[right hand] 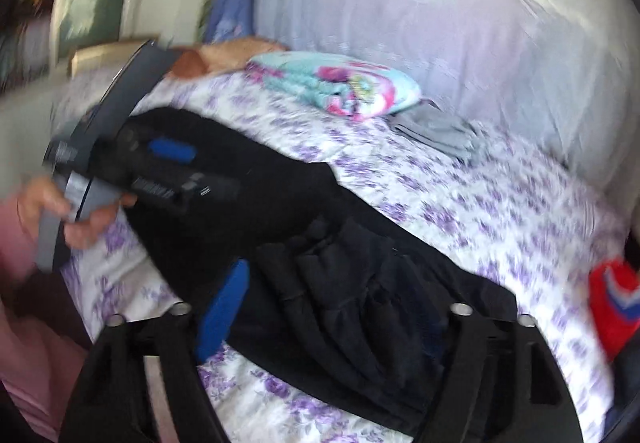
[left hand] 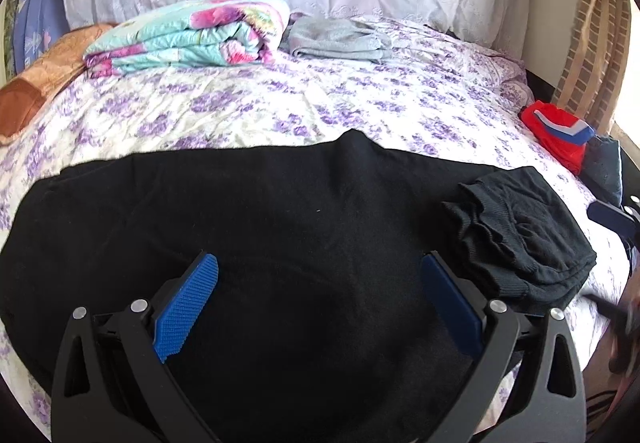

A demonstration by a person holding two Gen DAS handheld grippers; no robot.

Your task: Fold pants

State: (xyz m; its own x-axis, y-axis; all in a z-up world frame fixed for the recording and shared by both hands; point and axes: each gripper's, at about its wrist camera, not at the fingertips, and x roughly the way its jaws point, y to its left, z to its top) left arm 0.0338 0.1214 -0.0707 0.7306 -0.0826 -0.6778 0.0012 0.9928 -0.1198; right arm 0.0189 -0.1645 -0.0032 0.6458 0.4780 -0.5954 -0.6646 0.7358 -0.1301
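Note:
Black pants (left hand: 256, 211) lie spread across the near part of the bed, with the waistband end bunched and folded over at the right (left hand: 520, 235). My left gripper (left hand: 320, 275) is open just above the middle of the pants, holding nothing. In the blurred right wrist view the pants (right hand: 288, 195) run diagonally, with the bunched waistband (right hand: 352, 283) between the fingers of my open right gripper (right hand: 344, 307). The left gripper (right hand: 172, 151) shows there too, held by a hand over the far part of the pants.
The bed has a purple floral sheet (left hand: 360, 103). A folded floral blanket (left hand: 192, 35), folded grey clothes (left hand: 340, 39) and an orange pillow (left hand: 44, 71) lie at the back. A red garment (left hand: 560, 135) and a dark blue one (left hand: 604, 167) lie at the right edge.

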